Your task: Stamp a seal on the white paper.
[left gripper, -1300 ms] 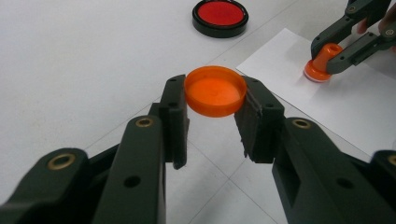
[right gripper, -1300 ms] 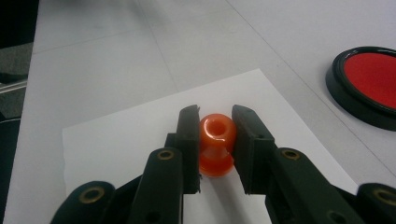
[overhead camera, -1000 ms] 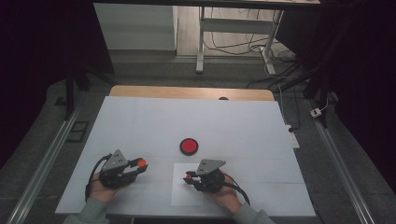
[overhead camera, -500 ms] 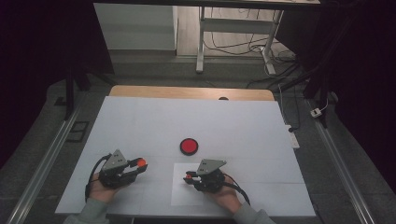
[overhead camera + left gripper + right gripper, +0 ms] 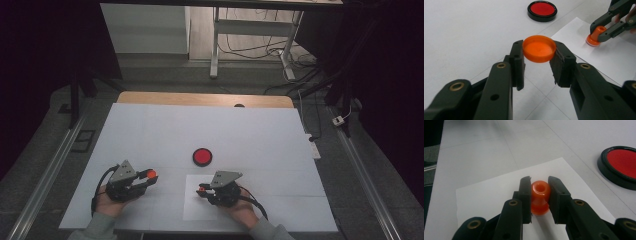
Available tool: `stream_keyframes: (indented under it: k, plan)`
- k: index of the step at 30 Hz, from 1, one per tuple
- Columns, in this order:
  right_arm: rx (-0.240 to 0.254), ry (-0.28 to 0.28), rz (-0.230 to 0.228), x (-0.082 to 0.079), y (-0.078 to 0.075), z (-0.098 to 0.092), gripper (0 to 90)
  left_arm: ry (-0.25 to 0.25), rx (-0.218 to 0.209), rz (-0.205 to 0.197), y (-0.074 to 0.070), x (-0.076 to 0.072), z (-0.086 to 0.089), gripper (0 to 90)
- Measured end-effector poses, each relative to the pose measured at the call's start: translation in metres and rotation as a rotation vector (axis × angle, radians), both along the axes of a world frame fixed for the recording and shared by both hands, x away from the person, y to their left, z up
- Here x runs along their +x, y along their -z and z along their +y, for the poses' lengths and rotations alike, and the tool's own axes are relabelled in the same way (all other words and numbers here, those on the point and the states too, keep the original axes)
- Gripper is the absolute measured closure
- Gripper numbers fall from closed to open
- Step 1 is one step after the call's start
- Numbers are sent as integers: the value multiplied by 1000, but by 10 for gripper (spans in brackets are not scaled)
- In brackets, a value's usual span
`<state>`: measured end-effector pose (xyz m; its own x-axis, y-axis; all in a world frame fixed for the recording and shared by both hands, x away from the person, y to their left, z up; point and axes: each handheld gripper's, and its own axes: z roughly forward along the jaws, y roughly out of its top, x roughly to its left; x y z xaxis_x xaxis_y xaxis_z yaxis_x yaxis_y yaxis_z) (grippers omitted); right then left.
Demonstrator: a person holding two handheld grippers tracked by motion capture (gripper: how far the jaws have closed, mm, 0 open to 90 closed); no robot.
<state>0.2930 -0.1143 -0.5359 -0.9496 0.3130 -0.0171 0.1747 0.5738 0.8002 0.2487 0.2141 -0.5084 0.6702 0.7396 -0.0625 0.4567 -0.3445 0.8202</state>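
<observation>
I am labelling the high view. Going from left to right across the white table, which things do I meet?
Left gripper holding the orange cap → red ink pad → right gripper holding the orange stamp on the white paper.

— How was the light from the high view?

— Dim round the edges. The room behind and beside my counter (image 5: 150, 130) sat nearly black, while the white top caught soft, even light from above. No glare, only faint shadows under my tongs.

— And along your tongs?

— Brighter. In the left gripper view the orange cap (image 5: 539, 48) was sharp and glowing, but the near black arms went soft. In the right gripper view the orange stamp (image 5: 540, 196) was fairly crisp; the red pad (image 5: 621, 165) at the edge blurred slightly.
</observation>
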Motion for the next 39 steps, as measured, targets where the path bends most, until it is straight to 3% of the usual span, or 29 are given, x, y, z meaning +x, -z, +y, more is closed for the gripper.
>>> stream_keyframes:
  k: [12,15,19,30,39]
  plan:
    - [-11,-3,-24,-1,-4,1,721,0,-2,1,0,1,2,648]
    - [149,26,-12,3,-21,-10,722,-3,-4,1,0,1,3,649]
    - [223,60,10,6,-35,-22,722,-2,-3,2,1,2,3,648]
    - [253,70,37,9,-40,-25,721,2,1,1,1,2,2,648]
    - [282,87,27,11,-47,-30,721,-1,1,2,1,2,2,648]
